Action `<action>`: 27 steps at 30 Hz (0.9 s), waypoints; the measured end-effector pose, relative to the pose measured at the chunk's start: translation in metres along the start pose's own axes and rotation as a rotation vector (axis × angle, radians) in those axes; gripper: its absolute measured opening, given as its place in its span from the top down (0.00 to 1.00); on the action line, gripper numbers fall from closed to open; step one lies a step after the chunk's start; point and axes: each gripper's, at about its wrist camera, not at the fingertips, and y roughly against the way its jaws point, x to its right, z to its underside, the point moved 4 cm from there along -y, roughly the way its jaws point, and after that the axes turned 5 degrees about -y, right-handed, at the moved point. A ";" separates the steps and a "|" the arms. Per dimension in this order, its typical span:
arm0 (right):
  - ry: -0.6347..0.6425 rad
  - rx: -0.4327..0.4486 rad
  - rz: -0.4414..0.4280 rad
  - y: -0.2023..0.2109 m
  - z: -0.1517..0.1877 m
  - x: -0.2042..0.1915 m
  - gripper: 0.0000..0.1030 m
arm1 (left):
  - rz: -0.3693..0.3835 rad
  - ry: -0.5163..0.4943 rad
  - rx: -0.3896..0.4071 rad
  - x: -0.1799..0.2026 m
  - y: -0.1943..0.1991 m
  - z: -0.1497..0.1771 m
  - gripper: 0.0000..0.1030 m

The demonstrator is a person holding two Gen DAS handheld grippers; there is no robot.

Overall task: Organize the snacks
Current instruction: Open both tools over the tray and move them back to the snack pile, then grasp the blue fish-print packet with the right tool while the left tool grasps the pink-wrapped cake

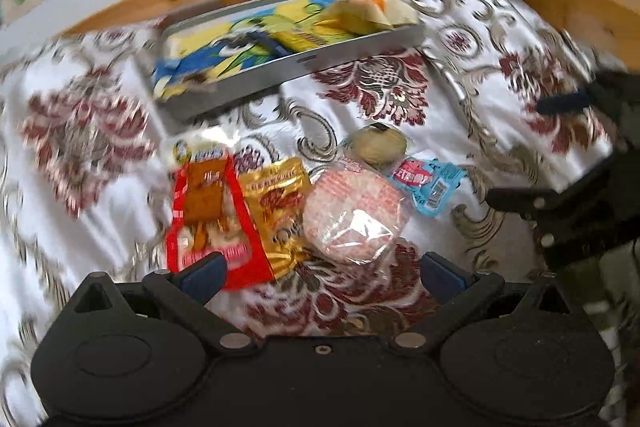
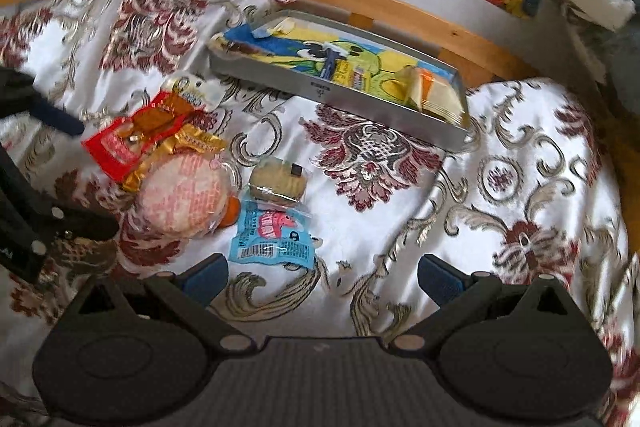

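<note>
Bedspread [image 2: 400, 227], floral, carries everything. Your left gripper [image 1: 320, 273] and right gripper [image 2: 322, 273] hang jaws apart, empty — pick step not begun. Snack pile [image 1: 280, 203] lies mid-spread; tin tray [image 2: 340, 95] sits near the wooden far edge. Next: grasp one packet.

A red packet [image 1: 208, 215], a gold packet [image 1: 280, 203], a round pink-wrapped cake [image 1: 352, 215], a pale biscuit pack [image 2: 278, 183] and a blue packet [image 2: 272, 235] lay close together on the bedspread. A shallow metal tray [image 2: 384, 107] beyond them held yellow packets [image 2: 432, 95].
</note>
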 end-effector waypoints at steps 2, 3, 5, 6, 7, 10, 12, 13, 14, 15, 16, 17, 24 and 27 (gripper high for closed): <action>0.029 -0.007 -0.018 -0.009 -0.001 -0.002 0.00 | -0.013 -0.044 0.011 0.001 -0.007 0.000 0.01; 0.036 -0.010 -0.032 -0.014 -0.002 -0.003 0.00 | -0.016 -0.058 0.012 0.002 -0.011 0.001 0.01; 0.050 -0.015 -0.063 -0.023 -0.003 -0.005 0.00 | -0.010 -0.072 0.007 0.002 -0.018 0.002 0.01; 0.056 -0.020 -0.070 -0.028 -0.003 -0.006 0.00 | -0.004 -0.076 0.004 0.002 -0.021 0.002 0.01; 0.059 -0.023 -0.075 -0.033 -0.004 -0.006 0.00 | 0.001 -0.079 0.002 0.002 -0.025 0.002 0.01; 0.054 -0.036 -0.094 -0.047 -0.006 -0.006 0.00 | 0.013 -0.085 0.000 0.003 -0.036 0.001 0.01; 0.044 -0.048 -0.112 -0.056 -0.007 -0.006 0.00 | 0.020 -0.092 0.000 0.004 -0.043 0.001 0.01; 0.044 -0.051 -0.118 -0.059 -0.007 -0.006 0.00 | 0.024 -0.099 0.000 0.005 -0.046 0.000 0.01; 0.047 -0.051 -0.119 -0.062 -0.008 -0.006 0.00 | 0.027 -0.110 0.001 0.006 -0.050 0.000 0.01; 0.052 -0.051 -0.118 -0.065 -0.008 -0.006 0.00 | 0.028 -0.123 0.003 0.007 -0.052 0.000 0.01; 0.057 -0.052 -0.117 -0.068 -0.008 -0.006 0.00 | 0.027 -0.138 0.008 0.008 -0.055 0.000 0.01; 0.061 -0.052 -0.117 -0.071 -0.008 -0.006 0.00 | 0.027 -0.149 0.013 0.009 -0.057 -0.001 0.01; 0.058 -0.041 -0.151 -0.081 -0.009 -0.009 0.00 | 0.022 -0.255 0.063 0.013 -0.066 -0.008 0.01; 0.050 -0.046 -0.160 -0.083 -0.008 -0.009 0.00 | 0.023 -0.305 0.090 0.016 -0.066 -0.008 0.02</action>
